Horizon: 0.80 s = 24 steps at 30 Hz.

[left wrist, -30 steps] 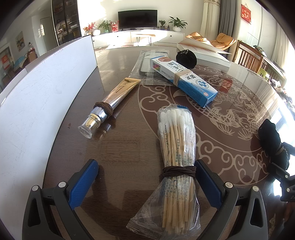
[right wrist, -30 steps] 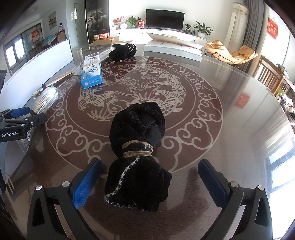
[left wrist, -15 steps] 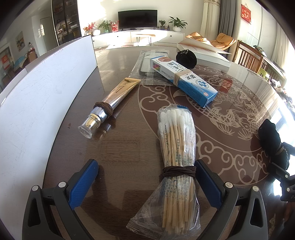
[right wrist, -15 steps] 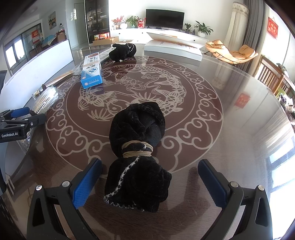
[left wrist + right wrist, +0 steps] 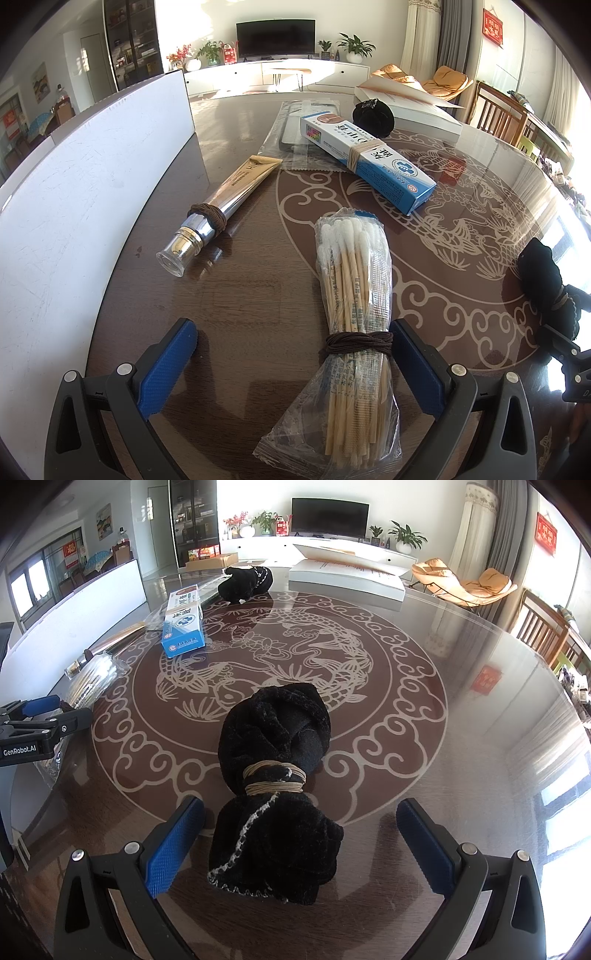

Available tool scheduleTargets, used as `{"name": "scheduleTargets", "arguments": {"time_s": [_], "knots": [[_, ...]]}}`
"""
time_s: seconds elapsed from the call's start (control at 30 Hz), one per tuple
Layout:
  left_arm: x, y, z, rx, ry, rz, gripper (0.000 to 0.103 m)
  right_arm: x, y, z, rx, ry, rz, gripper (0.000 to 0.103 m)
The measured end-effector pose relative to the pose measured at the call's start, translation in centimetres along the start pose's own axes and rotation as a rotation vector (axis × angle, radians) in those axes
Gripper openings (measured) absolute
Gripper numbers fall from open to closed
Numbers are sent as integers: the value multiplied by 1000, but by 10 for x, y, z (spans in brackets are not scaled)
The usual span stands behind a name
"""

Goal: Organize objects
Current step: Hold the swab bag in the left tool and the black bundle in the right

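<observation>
My left gripper (image 5: 293,363) is open; a bag of cotton swabs (image 5: 352,317) tied with brown cord lies between its fingers, against the right one. My right gripper (image 5: 300,843) is open around a black cloth bundle (image 5: 275,760) tied with tan cord, touching neither finger. A gold tube (image 5: 221,206) with a brown band lies left of the swabs. A blue-and-white box (image 5: 364,157) lies beyond them, also in the right wrist view (image 5: 183,622). A second black bundle (image 5: 245,583) sits at the far side.
The round glass table (image 5: 461,738) has a carp pattern. A tall white board (image 5: 85,192) stands along the left. A clear plastic bag (image 5: 291,129) lies under the box's far end. A flat white box (image 5: 345,576) lies at the back. Chairs (image 5: 550,638) stand to the right.
</observation>
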<state>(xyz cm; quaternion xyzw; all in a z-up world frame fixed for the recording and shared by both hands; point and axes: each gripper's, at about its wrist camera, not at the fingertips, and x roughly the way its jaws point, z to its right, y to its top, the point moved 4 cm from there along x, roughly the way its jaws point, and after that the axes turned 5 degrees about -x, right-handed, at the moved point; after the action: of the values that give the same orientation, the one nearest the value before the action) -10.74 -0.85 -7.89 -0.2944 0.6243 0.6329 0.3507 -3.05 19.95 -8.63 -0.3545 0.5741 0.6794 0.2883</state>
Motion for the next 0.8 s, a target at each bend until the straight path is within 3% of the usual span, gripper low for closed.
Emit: {"name": "scheduleTargets", "arguments": {"time_s": [0.8], "knots": [[2,2,0,-23,3,0,103,1,-1,2,13,27,-8,103]]}}
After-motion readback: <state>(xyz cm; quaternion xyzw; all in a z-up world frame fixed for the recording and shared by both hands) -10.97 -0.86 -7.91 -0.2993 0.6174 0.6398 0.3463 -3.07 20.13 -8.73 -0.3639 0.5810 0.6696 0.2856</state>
